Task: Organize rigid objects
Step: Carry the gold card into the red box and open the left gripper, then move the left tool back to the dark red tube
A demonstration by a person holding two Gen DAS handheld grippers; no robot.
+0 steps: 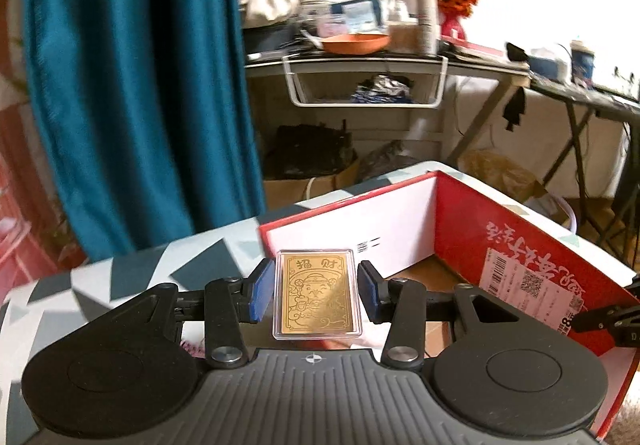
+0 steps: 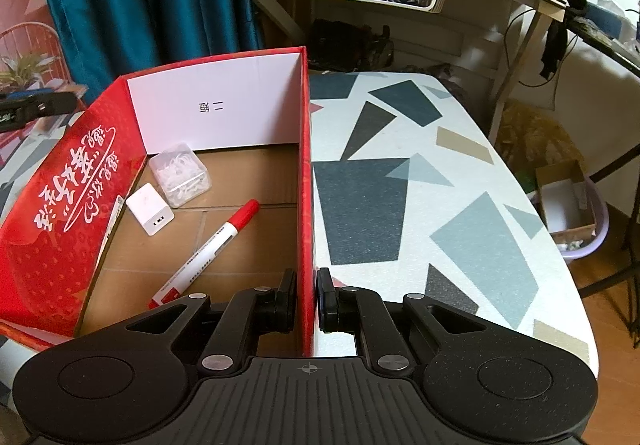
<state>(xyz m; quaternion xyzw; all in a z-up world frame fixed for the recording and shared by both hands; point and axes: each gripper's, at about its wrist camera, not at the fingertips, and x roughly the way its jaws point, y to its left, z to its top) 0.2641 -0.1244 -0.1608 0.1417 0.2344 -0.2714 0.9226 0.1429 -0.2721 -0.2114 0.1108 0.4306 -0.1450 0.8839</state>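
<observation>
1. The left gripper (image 1: 317, 294) pinches a gold card in a clear case (image 1: 317, 294) between its blue pads, held above the red box (image 1: 520, 245).
2. The right gripper (image 2: 307, 301) clamps the box's side wall, fingers pressed onto it.

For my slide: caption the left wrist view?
Left gripper carries a cased gold card toward the red box.

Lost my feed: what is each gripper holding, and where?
Left gripper: gold card in clear case, by its long side edges. Right gripper: red box, clamped on its right wall.
</observation>
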